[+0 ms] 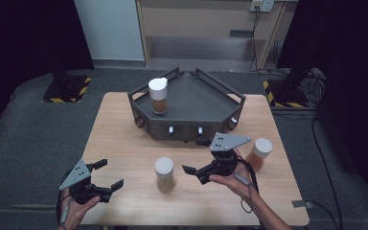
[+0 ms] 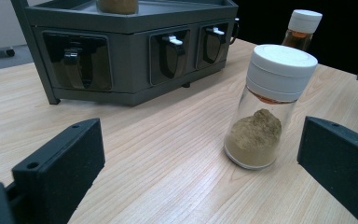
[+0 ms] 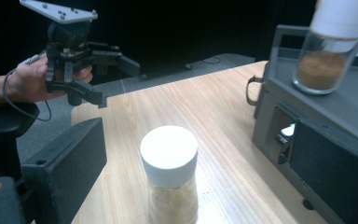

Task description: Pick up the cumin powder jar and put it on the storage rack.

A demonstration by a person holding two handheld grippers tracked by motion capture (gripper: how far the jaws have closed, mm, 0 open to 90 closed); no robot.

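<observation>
White-capped glass jar [image 1: 164, 174] — tan powder, upright.

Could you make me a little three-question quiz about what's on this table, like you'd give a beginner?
1. True or false: the jar in the middle of the table is gripped by the right gripper.
2. How many white-capped spice jars are there, counting the jar on the rack and the jar at the right?
3. Which gripper has its jaws open? A) the left gripper alone B) the right gripper alone C) both

Key
1. False: the jar stands free on the wooden table, between the two grippers.
2. Three.
3. C: both are wide open and hold nothing.
</observation>
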